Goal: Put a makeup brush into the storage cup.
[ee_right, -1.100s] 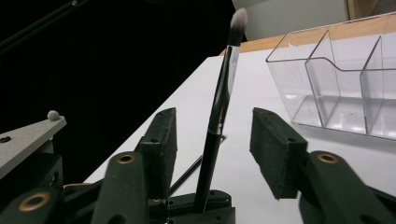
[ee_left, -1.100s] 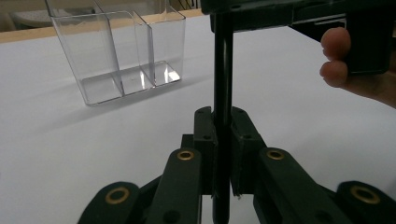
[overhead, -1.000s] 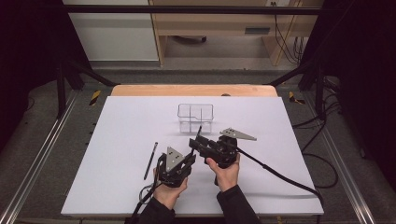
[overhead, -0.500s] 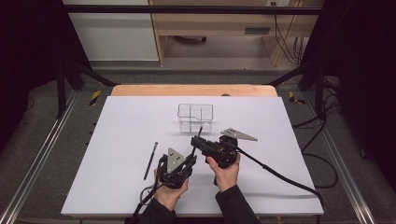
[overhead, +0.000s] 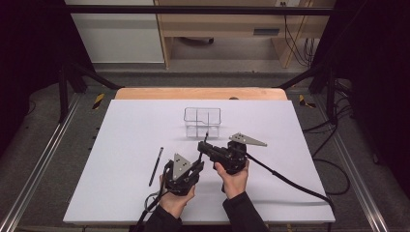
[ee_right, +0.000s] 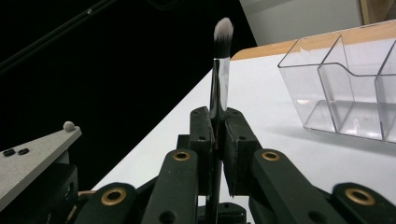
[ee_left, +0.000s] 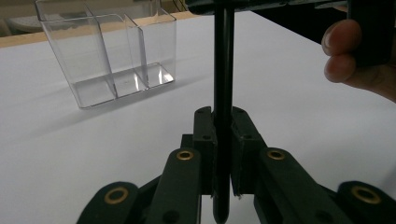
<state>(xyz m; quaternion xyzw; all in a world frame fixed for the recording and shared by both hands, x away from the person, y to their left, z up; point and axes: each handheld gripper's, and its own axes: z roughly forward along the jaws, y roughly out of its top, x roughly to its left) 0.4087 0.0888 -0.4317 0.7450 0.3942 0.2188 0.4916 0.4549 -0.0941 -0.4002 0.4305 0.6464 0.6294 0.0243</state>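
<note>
Both tongs grip one makeup brush above the white worktop: the left tongs clamp its dark handle, the right tongs, having just closed, pinch its ferrule. A clear organizer stands at twelve o'clock, a pen at nine.

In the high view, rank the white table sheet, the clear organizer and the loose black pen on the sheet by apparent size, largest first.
1. White table sheet, by far the largest.
2. Clear organizer, farther from the camera.
3. Loose black pen: about as long as the organizer is wide, but much thinner.
</note>
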